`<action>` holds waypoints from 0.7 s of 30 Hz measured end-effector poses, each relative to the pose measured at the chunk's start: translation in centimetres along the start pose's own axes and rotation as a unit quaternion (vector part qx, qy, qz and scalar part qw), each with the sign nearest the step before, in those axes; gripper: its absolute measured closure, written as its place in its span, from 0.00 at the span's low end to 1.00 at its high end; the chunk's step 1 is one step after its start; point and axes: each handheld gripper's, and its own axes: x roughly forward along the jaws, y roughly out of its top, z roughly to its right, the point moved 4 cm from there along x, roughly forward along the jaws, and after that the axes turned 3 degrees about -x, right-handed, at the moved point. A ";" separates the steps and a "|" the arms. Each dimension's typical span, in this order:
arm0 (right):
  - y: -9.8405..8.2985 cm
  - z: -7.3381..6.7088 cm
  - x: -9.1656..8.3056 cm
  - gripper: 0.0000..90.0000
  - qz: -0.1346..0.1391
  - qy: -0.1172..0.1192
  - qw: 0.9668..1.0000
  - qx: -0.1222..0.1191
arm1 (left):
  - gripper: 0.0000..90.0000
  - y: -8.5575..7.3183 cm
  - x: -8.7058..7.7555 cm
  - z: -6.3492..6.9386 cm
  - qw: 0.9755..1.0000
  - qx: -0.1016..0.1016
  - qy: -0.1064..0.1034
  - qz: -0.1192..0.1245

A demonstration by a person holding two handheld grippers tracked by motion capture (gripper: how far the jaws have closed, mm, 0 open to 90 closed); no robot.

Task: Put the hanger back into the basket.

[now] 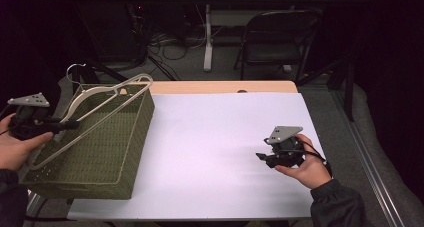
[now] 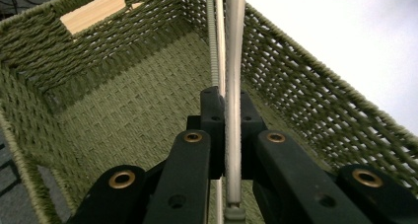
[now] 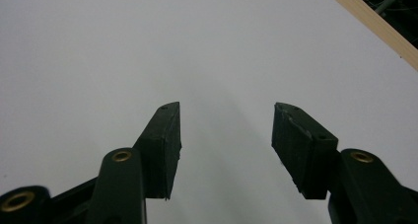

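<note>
Dark room at the back, with a folding chair (image 1: 275, 37) and cables on the floor. White table (image 1: 225, 137) in front, smooth and flat, with a strip of pale wood along the far edge.

Green basket (image 1: 125, 152) on the left end of the table: box-shaped, woven from thick cord, bumpy all over, with a cut-out handle hole in one end wall. Nothing to see on the bottom yet.

Hanger (image 1: 100, 94) over the open basket, tilted, far end up near the far rim. Cream colour, smooth thin bars, three-cornered shape, shiny metal hook (image 1: 72, 69) on top.

Left gripper (image 1: 67, 124) clamped tight on one bar of the hanger, black pads pressing both sides of it in the left gripper view. Right gripper (image 1: 261, 157) low over the bare white table, well apart from the basket, jaws wide, nothing between them.

Probably about halfway through: hanger picked up and brought to the basket. Left to do, by the look of it: lower the hanger inside, then let go.
</note>
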 end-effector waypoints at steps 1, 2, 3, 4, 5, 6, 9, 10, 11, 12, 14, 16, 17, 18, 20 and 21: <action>0.0 0.0 0.2 0.49 0.000 -0.001 1.000 0.001 | 0.97 -0.2 0.0 -0.1 1.000 -0.005 -0.001 0.002; -0.1 -0.1 0.2 0.49 -0.003 0.001 1.000 0.001 | 0.97 -0.5 0.1 -0.3 1.000 -0.010 -0.005 0.001; -0.1 -0.2 0.3 0.50 -0.004 0.001 1.000 0.001 | 0.97 -0.7 0.1 -0.3 1.000 -0.010 -0.004 0.001; -0.1 -0.2 0.4 0.50 -0.003 0.004 1.000 0.000 | 0.97 -1.1 0.2 -0.4 1.000 -0.012 -0.003 -0.001; -0.1 -0.3 0.4 0.50 -0.003 0.002 1.000 0.000 | 0.97 -1.5 0.3 -0.5 1.000 -0.016 -0.002 0.000; -0.2 -0.3 0.5 0.50 -0.005 0.003 1.000 -0.001 | 0.97 -2.1 0.4 -0.7 1.000 -0.024 -0.002 0.003; -0.2 -0.3 0.6 0.50 -0.006 0.003 1.000 0.001 | 0.97 -2.8 0.6 -1.0 0.999 -0.030 -0.006 0.010; -0.3 -0.3 0.6 0.50 -0.007 0.003 1.000 0.000 | 0.97 -3.0 0.7 -1.1 0.999 -0.034 -0.006 0.011; -0.3 -0.3 0.6 0.50 -0.016 0.003 1.000 -0.002 | 0.97 -3.2 0.8 -1.2 0.999 -0.036 -0.006 0.010; -0.2 -0.4 0.8 0.50 -0.008 0.004 1.000 -0.002 | 0.97 -3.3 0.9 -1.3 0.999 -0.036 -0.005 0.010; -0.2 -0.4 0.9 0.50 -0.004 0.005 1.000 0.000 | 0.97 -3.4 0.9 -1.5 0.999 -0.040 -0.006 0.014; -0.3 -0.5 1.1 0.50 -0.005 0.009 1.000 0.000 | 0.97 -3.5 0.7 -1.7 0.999 -0.045 -0.004 0.021; -0.3 -0.5 1.1 0.50 -0.005 0.009 1.000 0.000 | 0.97 -3.6 0.7 -1.8 0.999 -0.050 -0.002 0.020; -0.3 -0.5 1.1 0.50 -0.007 0.008 1.000 0.001 | 0.97 -3.9 0.7 -2.0 0.998 -0.054 0.001 0.012; -0.4 -0.5 1.1 0.50 -0.011 0.008 1.000 0.001 | 0.97 -4.5 1.3 -2.2 0.998 -0.061 0.000 -0.004; -0.5 -0.5 1.1 0.50 -0.014 0.008 1.000 0.001 | 0.97 -4.7 1.6 -2.2 0.998 -0.063 -0.001 -0.010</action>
